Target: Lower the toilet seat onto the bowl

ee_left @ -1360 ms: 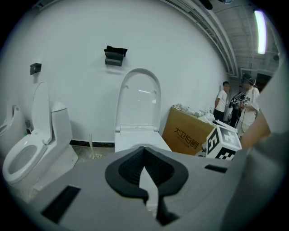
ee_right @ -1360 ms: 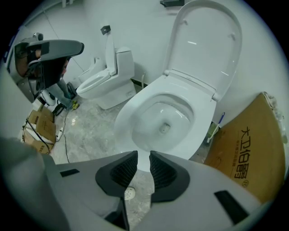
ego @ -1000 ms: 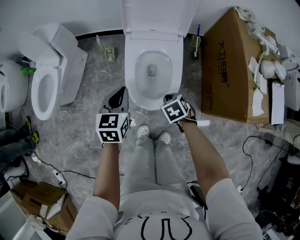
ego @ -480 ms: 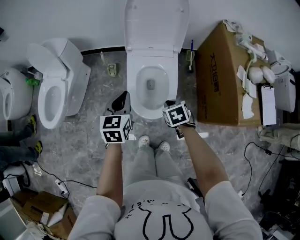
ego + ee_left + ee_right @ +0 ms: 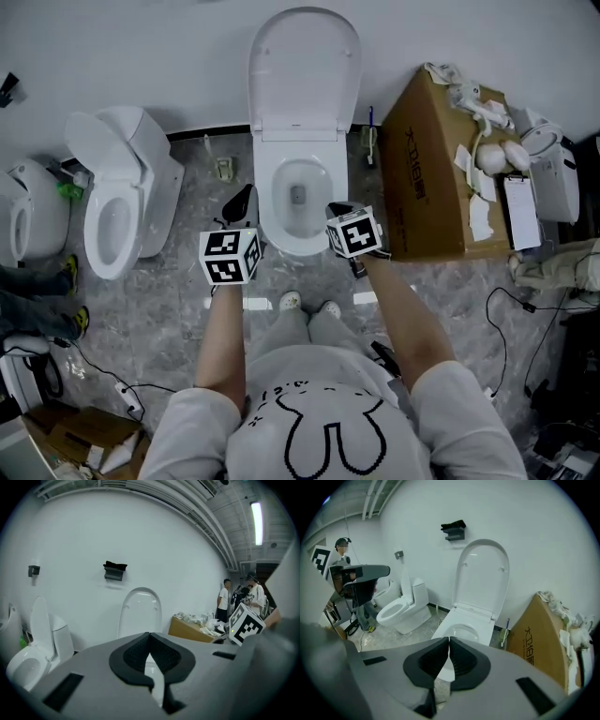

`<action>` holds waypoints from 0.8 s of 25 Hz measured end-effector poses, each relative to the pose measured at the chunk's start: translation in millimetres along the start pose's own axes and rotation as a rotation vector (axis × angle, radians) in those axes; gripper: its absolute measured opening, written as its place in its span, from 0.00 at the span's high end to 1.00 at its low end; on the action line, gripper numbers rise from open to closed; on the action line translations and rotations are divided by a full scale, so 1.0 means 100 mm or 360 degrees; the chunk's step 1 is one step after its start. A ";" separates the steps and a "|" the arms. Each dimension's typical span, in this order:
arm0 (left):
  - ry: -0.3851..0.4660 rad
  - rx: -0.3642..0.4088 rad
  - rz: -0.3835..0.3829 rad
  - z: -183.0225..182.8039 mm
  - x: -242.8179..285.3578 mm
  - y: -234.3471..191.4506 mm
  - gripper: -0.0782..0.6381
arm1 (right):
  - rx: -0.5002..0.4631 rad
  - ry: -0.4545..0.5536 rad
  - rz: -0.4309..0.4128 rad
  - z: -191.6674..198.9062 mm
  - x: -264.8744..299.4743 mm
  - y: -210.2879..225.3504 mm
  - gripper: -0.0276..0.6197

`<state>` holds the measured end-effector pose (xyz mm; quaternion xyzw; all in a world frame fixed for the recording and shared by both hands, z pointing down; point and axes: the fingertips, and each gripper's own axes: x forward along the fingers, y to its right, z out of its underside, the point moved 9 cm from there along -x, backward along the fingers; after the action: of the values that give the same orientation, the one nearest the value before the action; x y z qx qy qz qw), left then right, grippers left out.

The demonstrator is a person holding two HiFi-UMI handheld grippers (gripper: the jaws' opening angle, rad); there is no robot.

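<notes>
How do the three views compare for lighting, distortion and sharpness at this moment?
Head view: even, soft light, sharp throughout, no glare on the white toilet. Left gripper view: strong fisheye bowing, black corners, the ceiling light strip blown out, the left tool soft up close. Right gripper view: same fisheye and dark corners, yet print on the cardboard box is readable.

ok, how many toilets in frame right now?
3. The middle toilet stands against the wall ahead, lid up. The second toilet is left of it. The third toilet is at the far left edge, partly cut off. More could be out of frame.
</notes>
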<state>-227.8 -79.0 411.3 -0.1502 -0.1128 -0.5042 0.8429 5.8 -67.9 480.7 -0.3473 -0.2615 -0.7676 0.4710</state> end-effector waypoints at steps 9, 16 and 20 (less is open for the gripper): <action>0.0176 0.0056 0.0027 -0.51 -0.18 0.01 0.88 | 0.0062 0.0303 0.0057 -0.30 -0.53 0.00 0.91; 0.0274 0.0112 0.0003 -0.77 -0.34 0.10 0.88 | -0.0055 0.0507 0.0107 -0.51 -0.93 -0.03 0.91; 0.0343 0.0156 -0.0018 -0.93 -0.43 0.19 0.88 | -0.0088 0.0652 0.0122 -0.64 -1.21 0.00 0.91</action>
<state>-227.7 -69.4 307.2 -0.0532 -0.0468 -0.5161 0.8536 25.4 -48.6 346.2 -0.2066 -0.1258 -0.8105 0.5335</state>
